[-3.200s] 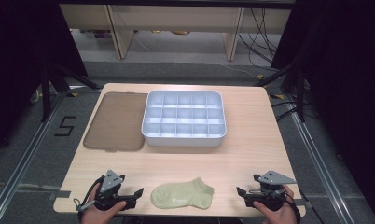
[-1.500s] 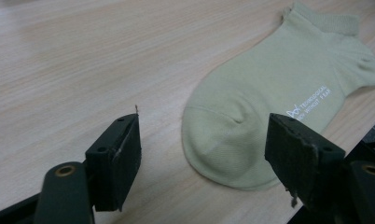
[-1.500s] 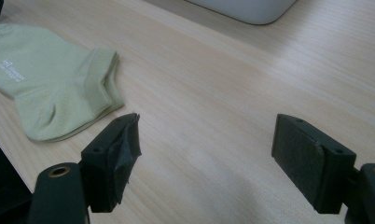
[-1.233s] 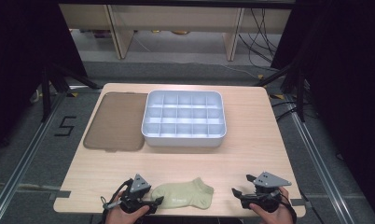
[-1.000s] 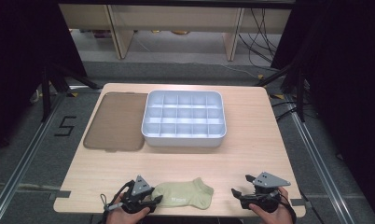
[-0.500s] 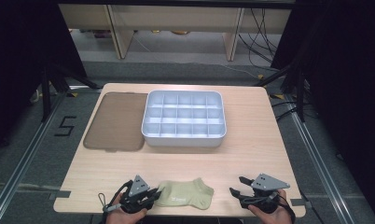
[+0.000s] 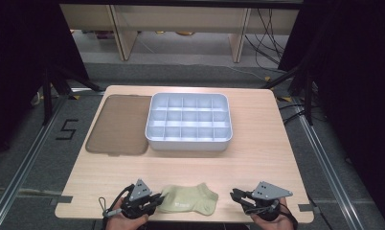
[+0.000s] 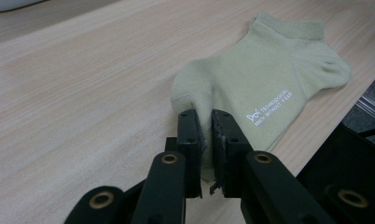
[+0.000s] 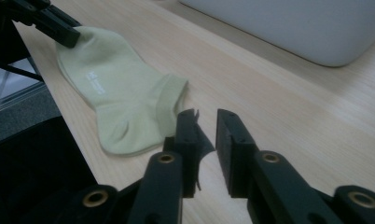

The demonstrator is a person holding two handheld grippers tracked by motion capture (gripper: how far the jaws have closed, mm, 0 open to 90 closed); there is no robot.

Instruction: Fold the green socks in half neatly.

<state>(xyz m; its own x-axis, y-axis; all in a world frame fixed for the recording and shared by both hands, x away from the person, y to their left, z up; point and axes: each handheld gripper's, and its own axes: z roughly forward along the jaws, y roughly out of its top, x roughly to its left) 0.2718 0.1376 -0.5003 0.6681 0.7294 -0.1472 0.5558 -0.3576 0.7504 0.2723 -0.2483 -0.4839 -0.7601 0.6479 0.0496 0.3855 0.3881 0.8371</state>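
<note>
One pale green sock (image 7: 189, 200) lies flat at the near edge of the table (image 7: 267, 158), well short of the grey divided tray (image 7: 188, 122) and the brown mat (image 7: 118, 124) farther back. It looks light, soft and limp, so it should bunch and drape from whatever point it is lifted by; it seems neither slippery nor fragile, and a pinch on a fold of cloth at the toe or at the ribbed cuff would likely hold it. The left gripper (image 8: 204, 135) has its jaws closed on a pinch of fabric at the toe end. The right gripper (image 9: 205, 128) sits just beside the cuff, its jaws a little apart with nothing between them. Compared with three seconds ago, the left gripper has moved in from well clear of the sock to grip its toe, and the right one has edged nearer the cuff; the sock itself has hardly shifted
</note>
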